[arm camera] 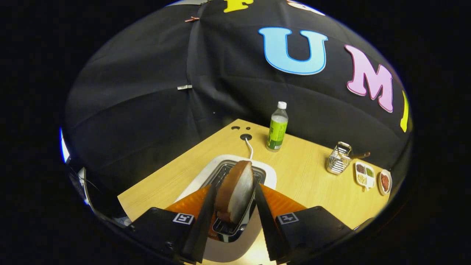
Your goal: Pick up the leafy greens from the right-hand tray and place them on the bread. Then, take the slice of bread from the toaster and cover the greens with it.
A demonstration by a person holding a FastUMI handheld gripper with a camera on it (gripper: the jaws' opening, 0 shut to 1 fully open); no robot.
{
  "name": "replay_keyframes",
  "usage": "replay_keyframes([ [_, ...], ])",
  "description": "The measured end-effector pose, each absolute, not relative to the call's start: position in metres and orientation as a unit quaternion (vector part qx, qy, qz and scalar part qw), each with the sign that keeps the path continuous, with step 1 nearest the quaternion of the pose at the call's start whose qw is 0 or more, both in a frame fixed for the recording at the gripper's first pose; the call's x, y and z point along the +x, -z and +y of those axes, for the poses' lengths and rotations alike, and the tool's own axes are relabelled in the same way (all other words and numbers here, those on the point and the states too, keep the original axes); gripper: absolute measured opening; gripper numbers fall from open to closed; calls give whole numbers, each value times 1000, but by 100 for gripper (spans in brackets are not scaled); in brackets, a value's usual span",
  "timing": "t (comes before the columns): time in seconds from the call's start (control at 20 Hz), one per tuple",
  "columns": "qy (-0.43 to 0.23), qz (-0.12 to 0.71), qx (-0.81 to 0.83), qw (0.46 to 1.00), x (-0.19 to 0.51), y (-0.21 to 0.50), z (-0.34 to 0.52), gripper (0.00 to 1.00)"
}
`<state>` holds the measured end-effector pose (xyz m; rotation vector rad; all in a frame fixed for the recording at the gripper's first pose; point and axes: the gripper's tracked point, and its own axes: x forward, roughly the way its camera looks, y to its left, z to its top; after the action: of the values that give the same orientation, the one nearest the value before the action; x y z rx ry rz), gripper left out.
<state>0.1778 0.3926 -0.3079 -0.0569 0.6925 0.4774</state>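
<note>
A slice of bread, brown crust on its left face and pale crumb on its right, stands on edge between my two fingers. My gripper is shut on it, the left finger against the crust side and the right finger against the pale side. The slice sits in or just above the metal slot of the white toaster, its lower edge hanging over the slot's near end. I cannot tell whether it has left the slot.
The toaster's white cable runs back to a hole in the wooden table. Beyond it stands a green bottle. To the right are a wire basket, a small divided dish and a little plate of red food.
</note>
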Motion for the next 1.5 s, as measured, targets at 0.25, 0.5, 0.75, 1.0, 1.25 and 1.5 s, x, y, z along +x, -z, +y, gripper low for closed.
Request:
replay_keyframes([
  [0.25, -211, 343, -22, 915, 184, 305, 387, 31],
  [0.5, -225, 363, -12, 904, 179, 305, 391, 15],
  [0.75, -235, 353, -2, 906, 182, 279, 385, 13],
  [1.0, -230, 329, 7, 916, 187, 242, 369, 13],
  [1.25, -225, 305, 8, 925, 182, 208, 347, 13],
  [1.5, -203, 304, 22, 930, 177, 198, 301, 13],
])
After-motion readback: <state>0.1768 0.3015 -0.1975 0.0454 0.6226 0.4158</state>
